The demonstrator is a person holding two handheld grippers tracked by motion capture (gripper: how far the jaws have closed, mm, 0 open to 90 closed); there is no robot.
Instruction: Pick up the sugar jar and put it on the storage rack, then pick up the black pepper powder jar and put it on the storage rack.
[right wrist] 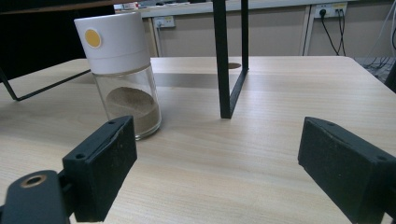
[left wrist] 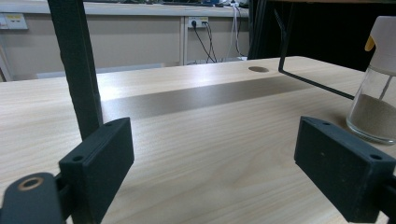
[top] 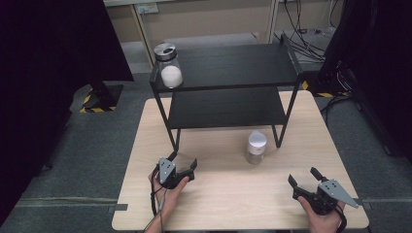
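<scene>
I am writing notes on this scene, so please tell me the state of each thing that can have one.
Left claw: open, holding nothing, low over the table.
Right claw: open, holding nothing.
Jar with white lid: upright on the table, lid on, brown powder low inside.
Jar with metal lid: upright on the rack's top shelf, lid on, white contents.

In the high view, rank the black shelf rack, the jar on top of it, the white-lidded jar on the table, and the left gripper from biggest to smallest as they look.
1. black shelf rack
2. left gripper, jaws open
3. jar on the top shelf and white-lidded jar on the table: they look about alike, and the shelf jar sits farther away, so no ranking between them.
</scene>
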